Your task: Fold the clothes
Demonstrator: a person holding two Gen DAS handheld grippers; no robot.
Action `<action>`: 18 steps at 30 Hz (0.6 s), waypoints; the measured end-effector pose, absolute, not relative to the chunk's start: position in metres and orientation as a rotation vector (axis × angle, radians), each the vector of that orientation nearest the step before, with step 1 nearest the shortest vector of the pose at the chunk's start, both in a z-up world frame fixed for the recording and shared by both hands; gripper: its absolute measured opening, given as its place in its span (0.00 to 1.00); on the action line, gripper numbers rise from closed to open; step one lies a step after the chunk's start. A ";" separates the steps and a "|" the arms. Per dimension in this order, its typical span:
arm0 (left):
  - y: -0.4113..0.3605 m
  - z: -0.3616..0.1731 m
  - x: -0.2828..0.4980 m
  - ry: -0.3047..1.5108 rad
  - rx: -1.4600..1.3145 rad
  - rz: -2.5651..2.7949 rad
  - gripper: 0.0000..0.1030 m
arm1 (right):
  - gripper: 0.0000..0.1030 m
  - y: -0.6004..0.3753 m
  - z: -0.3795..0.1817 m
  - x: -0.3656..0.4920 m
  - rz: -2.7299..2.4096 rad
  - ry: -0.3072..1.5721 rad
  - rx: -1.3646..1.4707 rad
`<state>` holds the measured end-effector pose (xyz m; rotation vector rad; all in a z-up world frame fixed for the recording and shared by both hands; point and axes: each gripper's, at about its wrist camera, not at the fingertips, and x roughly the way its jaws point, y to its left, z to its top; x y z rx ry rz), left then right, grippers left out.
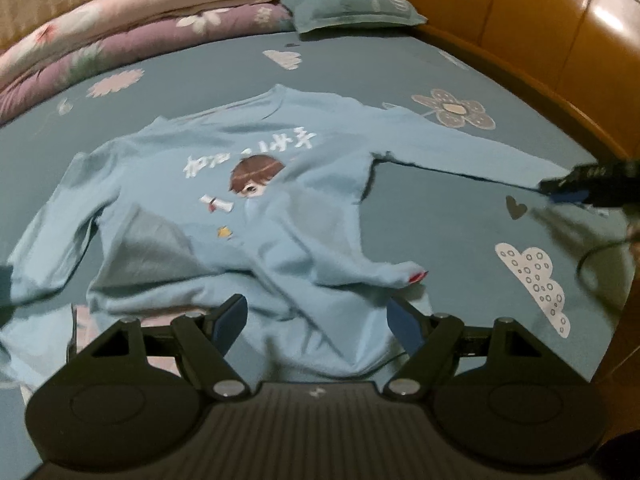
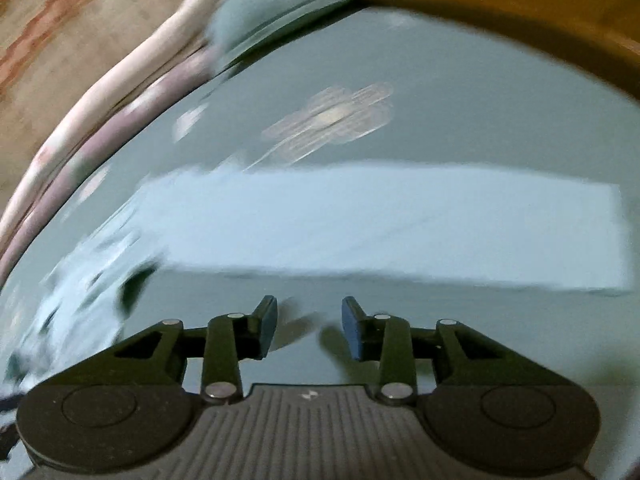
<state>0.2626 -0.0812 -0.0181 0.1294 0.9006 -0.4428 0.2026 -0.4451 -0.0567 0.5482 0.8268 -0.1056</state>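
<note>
A light blue sweatshirt [image 1: 280, 208] with a cartoon print lies front up on the teal bed sheet [image 1: 440, 216], its lower part rumpled. My left gripper [image 1: 318, 320] hovers open over the crumpled hem, with nothing pinched between its blue pads. One sleeve stretches out to the right, and my right gripper [image 1: 560, 192] shows blurred at its cuff end. In the right wrist view that sleeve [image 2: 380, 220] lies flat as a pale band across the sheet. The right gripper [image 2: 308, 328] sits just short of it, open, with only bare sheet between its fingers.
A teal pillow [image 1: 352, 0] and folded floral quilts [image 1: 120, 40] lie along the far side of the bed. A glossy wooden bed frame [image 1: 540, 40] curves around the right. A dark cable [image 1: 592, 256] trails near the right gripper.
</note>
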 end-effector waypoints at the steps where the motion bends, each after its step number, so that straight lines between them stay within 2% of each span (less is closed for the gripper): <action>1: -0.076 -0.020 0.262 0.903 0.111 -0.438 0.75 | 0.42 -0.429 -0.058 0.208 -0.061 0.840 0.542; 6: -0.052 -0.033 0.259 0.910 0.080 -0.408 0.76 | 0.47 -0.362 -0.068 0.230 0.124 0.905 0.516; 9: -0.037 -0.046 0.257 0.917 0.060 -0.389 0.81 | 0.48 -0.333 -0.071 0.229 0.175 0.941 0.483; 13: -0.016 -0.066 0.258 0.966 0.040 -0.338 0.81 | 0.59 -0.315 -0.074 0.231 0.186 0.953 0.456; 18: 0.018 -0.075 0.258 0.969 -0.034 -0.297 0.81 | 0.61 -0.310 -0.074 0.231 0.173 0.964 0.442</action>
